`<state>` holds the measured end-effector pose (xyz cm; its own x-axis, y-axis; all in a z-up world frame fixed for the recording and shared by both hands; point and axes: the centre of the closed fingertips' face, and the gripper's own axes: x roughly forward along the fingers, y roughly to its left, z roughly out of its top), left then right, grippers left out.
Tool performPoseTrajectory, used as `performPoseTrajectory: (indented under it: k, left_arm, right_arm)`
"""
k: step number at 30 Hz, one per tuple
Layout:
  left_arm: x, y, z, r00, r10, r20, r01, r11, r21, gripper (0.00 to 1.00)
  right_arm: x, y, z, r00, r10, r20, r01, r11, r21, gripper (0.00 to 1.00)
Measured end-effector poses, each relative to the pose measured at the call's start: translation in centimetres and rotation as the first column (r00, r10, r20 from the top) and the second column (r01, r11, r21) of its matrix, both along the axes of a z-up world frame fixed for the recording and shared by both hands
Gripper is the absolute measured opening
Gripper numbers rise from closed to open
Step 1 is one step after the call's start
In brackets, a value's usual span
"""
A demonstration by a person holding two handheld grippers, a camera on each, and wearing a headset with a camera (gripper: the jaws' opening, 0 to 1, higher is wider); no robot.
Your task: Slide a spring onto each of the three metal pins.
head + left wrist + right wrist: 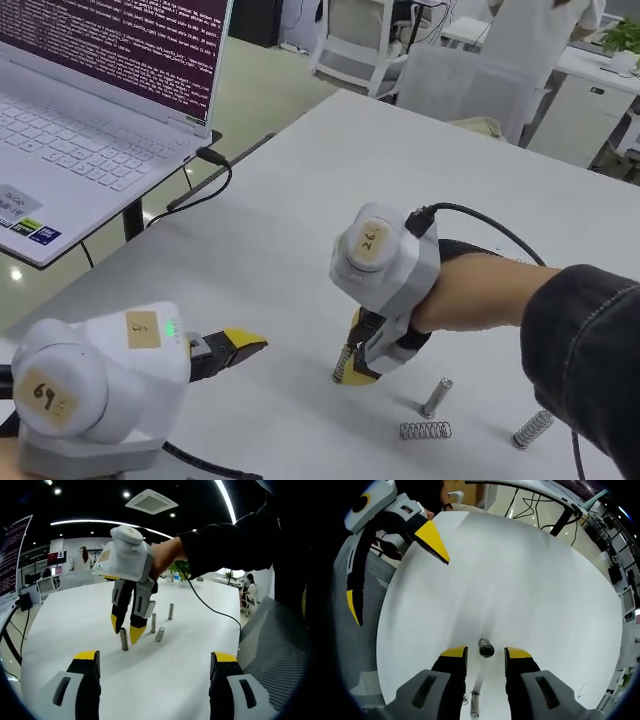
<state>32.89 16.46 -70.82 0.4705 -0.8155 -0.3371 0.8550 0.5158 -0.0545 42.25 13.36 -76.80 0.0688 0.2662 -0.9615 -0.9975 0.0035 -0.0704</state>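
Note:
A pin with a spring on it [342, 363] stands on the white table [400, 180]. My right gripper [354, 372] points down over it, open, one jaw on each side and neither touching. In the right gripper view I look down on that pin's top [486, 648] between the yellow tips of the right gripper [485, 653]. To the right stand a bare pin [435, 397] and another sprung pin [532, 428], with a loose spring [425, 430] lying flat between them. My left gripper [236, 349] hovers at the lower left, open and empty, with its jaws [155, 657] wide apart.
An open laptop [90, 100] sits on a stand at the far left, with a black cable [215, 170] plugged into it. The table's left edge runs diagonally beside it. A grey chair [460, 85] and a person stand beyond the far edge.

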Motion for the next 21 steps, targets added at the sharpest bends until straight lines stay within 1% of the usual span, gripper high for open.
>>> performPoseTrajectory:
  k: [6,11,14,16,17,21]
  left_arm:
    - [-0.1,-0.5,0.1,1.000,-0.019,-0.002,0.019,1.000,0.005,0.88]
    - [-0.2,-0.9,0.2,1.000,-0.029,0.002,0.029,1.000,0.006,0.88]
    - [-0.3,-1.1,0.3,0.999,-0.037,0.005,0.037,0.999,0.009,0.88]
    - [-0.3,-1.2,0.4,0.999,-0.042,0.006,0.042,0.999,0.011,0.87]
    - [-0.3,-1.2,0.4,0.999,-0.046,0.005,0.046,0.999,0.012,0.87]
    - [-0.3,-1.5,0.5,0.999,-0.053,0.006,0.053,0.999,0.011,0.87]
  right_arm:
    - [0.1,-0.3,1.7,0.999,-0.033,0.022,0.032,0.998,0.051,0.30]
    - [-0.1,-0.4,2.8,0.997,-0.068,0.026,0.065,0.992,0.107,0.32]
    - [-0.3,-0.6,3.3,0.996,-0.079,0.034,0.074,0.990,0.121,0.32]
    - [-0.4,-0.9,3.7,0.995,-0.090,0.038,0.085,0.987,0.134,0.32]
    - [-0.4,-0.9,4.1,0.994,-0.103,0.039,0.096,0.983,0.154,0.32]
    - [-0.8,-1.3,5.3,0.991,-0.126,0.046,0.115,0.975,0.188,0.32]
